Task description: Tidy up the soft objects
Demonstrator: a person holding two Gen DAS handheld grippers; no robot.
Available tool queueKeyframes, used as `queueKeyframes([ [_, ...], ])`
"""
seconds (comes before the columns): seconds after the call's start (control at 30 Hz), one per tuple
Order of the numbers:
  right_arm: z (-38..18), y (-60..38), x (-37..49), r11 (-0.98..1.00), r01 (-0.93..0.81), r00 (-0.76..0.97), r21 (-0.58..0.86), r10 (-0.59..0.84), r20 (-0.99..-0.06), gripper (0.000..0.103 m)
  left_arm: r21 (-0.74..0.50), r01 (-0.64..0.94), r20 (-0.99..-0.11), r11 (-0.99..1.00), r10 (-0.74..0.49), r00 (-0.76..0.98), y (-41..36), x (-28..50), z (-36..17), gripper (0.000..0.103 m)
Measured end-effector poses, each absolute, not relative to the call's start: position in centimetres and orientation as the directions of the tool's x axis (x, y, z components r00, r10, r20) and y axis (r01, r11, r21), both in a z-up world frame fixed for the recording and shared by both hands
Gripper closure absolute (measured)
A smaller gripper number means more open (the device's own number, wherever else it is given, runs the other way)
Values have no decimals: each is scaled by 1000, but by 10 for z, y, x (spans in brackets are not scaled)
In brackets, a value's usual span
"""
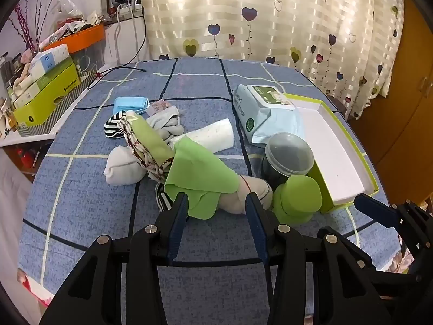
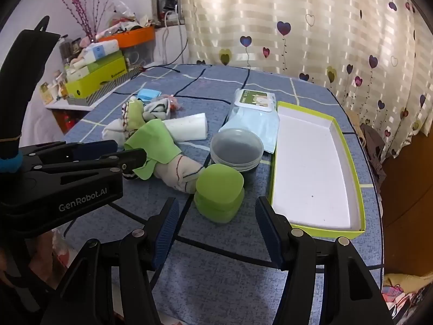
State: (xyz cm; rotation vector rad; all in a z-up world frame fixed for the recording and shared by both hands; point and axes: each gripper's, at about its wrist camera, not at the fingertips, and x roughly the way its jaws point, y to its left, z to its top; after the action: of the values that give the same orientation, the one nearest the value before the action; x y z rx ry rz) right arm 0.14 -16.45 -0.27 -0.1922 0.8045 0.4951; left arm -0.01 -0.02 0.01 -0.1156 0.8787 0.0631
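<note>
Soft pile sits mid-bed on the blue checked sheet [image 1: 81, 189]: green cloth [image 1: 200, 173] draped over a beige sock [image 1: 243, 195], white socks, striped sock [image 1: 115, 124], rolled white towel [image 1: 208, 135], blue face mask [image 1: 130, 104] at the back.

L gripper [image 1: 216, 203] jaws spread, tips at the green cloth & sock, pads not pressing. R gripper [image 2: 216, 216] jaws spread, nothing between; green lidded container [image 2: 219, 192] just ahead of it.

In the way: dark jar w/ clear lid [image 2: 236, 149] beside the sock, wet-wipes pack [image 2: 251, 113] behind it. Empty lime-edged box lid [image 2: 311, 168] at right, touching the wipes pack.
</note>
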Motion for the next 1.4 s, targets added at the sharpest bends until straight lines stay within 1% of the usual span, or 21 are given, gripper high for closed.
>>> queueKeyframes([
  [0.37, -3, -166, 1, 868, -495, 584, 33, 360, -728, 44, -72, -108, -772, 992, 13, 635, 1, 2, 0, 58],
  [0.97, 2, -170, -5, 858, -512, 589, 39, 384, -712, 43, -52, -102, -753, 993, 28, 657, -1, -16, 13, 58],
  [1.23, 3, -169, -6, 856, -515, 592, 38, 388, -707, 43, -70, -96, -753, 993, 11, 658, -1, -18, 11, 58],
  [1.4, 5, -167, -6, 848, -529, 588, 39, 399, -704, 42, -102, -105, -753, 989, -8, 658, 6, -18, 10, 58],
])
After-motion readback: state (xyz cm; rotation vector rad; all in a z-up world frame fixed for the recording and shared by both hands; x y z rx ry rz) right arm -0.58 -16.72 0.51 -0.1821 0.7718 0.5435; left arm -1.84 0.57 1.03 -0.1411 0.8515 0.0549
